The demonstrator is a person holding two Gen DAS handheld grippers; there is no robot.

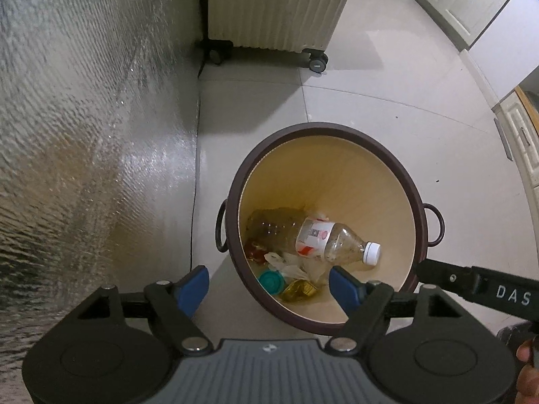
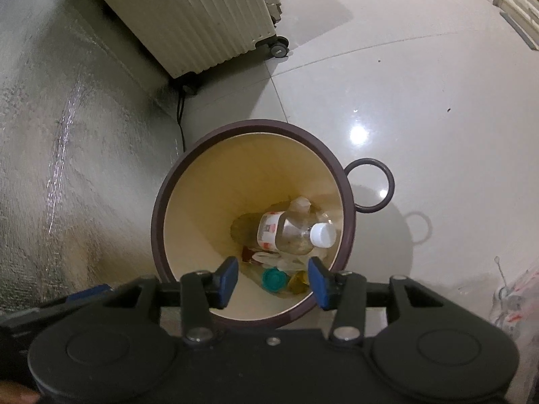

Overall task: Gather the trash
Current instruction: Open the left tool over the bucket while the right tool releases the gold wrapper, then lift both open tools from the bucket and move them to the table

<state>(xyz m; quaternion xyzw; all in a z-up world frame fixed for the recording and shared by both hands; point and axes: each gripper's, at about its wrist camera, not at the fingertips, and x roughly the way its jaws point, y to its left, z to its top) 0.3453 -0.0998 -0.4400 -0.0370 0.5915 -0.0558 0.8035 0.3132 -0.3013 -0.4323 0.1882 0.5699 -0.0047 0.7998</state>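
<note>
A round bin with a dark brown rim (image 1: pixel 323 131) (image 2: pixel 256 124) and cream inside stands on the tiled floor. In it lie a clear plastic bottle with a white cap (image 1: pixel 337 240) (image 2: pixel 296 232), a teal lid (image 1: pixel 271 281) (image 2: pixel 273 279), crumpled white wrap (image 1: pixel 289 264) and a yellow wrapper (image 1: pixel 299 289). My left gripper (image 1: pixel 269 289) is open and empty above the bin's near left rim. My right gripper (image 2: pixel 273 281) is open and empty directly above the bin's near side; its arm also shows in the left wrist view (image 1: pixel 478 286).
A textured grey wall (image 1: pixel 84 134) runs along the left. A cream ribbed suitcase on wheels (image 1: pixel 276 6) (image 2: pixel 188 13) stands behind the bin. White cabinets (image 1: pixel 471 3) lie far right. A crumpled plastic bag (image 2: pixel 515 296) lies on the floor at right.
</note>
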